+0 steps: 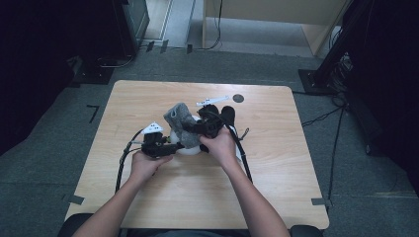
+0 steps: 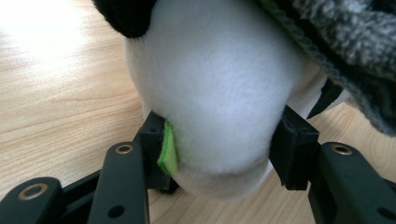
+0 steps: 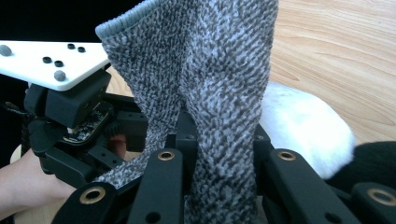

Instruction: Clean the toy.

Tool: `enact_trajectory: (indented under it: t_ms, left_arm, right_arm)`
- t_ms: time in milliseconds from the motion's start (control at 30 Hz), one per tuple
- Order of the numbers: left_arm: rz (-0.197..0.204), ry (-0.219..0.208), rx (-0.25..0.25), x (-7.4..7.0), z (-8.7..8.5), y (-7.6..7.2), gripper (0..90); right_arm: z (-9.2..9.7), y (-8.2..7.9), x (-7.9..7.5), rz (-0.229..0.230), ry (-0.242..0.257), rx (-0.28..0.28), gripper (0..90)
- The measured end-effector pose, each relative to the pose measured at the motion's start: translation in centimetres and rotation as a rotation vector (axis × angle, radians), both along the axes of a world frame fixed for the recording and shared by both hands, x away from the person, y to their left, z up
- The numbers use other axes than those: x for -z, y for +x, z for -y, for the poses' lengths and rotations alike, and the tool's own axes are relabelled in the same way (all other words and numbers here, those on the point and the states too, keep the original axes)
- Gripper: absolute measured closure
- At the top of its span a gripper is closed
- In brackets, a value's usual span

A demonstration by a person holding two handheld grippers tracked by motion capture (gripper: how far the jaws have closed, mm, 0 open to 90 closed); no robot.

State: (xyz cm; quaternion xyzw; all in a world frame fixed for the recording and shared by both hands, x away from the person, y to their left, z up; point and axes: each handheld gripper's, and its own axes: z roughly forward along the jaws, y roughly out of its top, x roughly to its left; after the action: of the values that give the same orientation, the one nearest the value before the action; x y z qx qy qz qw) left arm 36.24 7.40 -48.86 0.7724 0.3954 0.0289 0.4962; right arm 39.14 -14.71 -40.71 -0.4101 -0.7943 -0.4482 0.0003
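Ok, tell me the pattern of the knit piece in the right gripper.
The knit piece is a grey and white fleck, with a plain grey rim. It shows best in the right gripper view.

The sock (image 3: 205, 79) between the right gripper's jaws is grey knitted cloth, rough and matt. The toy (image 2: 215, 88) between the left gripper's jaws is soft white plush. The table (image 1: 276, 163) below is smooth pale wood.

A grey knit sock (image 3: 210, 93) hangs bunched over a white-and-black plush toy (image 2: 219, 93) mid-table.
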Motion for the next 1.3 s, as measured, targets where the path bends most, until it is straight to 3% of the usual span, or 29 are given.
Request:
enact_trajectory:
  t_ms: [300,533,933,1100,1300]
  left_arm:
    - [-0.02,-0.001,0.01,-0.1,-0.2,0.4,48.9]
    - [-0.015,0.007,0.022,-0.2,-0.1,0.6,48.9]
    - [-0.019,0.003,0.024,-0.1,-0.2,0.6,48.8]
    - [-0.018,0.004,0.022,-0.2,-0.1,0.5,48.8]
    - [-0.015,0.006,0.019,-0.2,0.0,0.4,48.8]
  right_arm:
    - [2.8,-0.1,-0.5,-0.014,-0.054,0.053,74.2]
    - [5.0,-0.3,-0.8,-0.023,-0.054,0.062,77.0]
    - [9.2,-1.4,-1.2,0.009,0.024,0.111,76.5]
    - [11.3,-1.6,-1.4,0.002,0.025,0.138,76.2]
    - [13.9,-1.4,-0.9,-0.017,0.06,0.194,76.1]
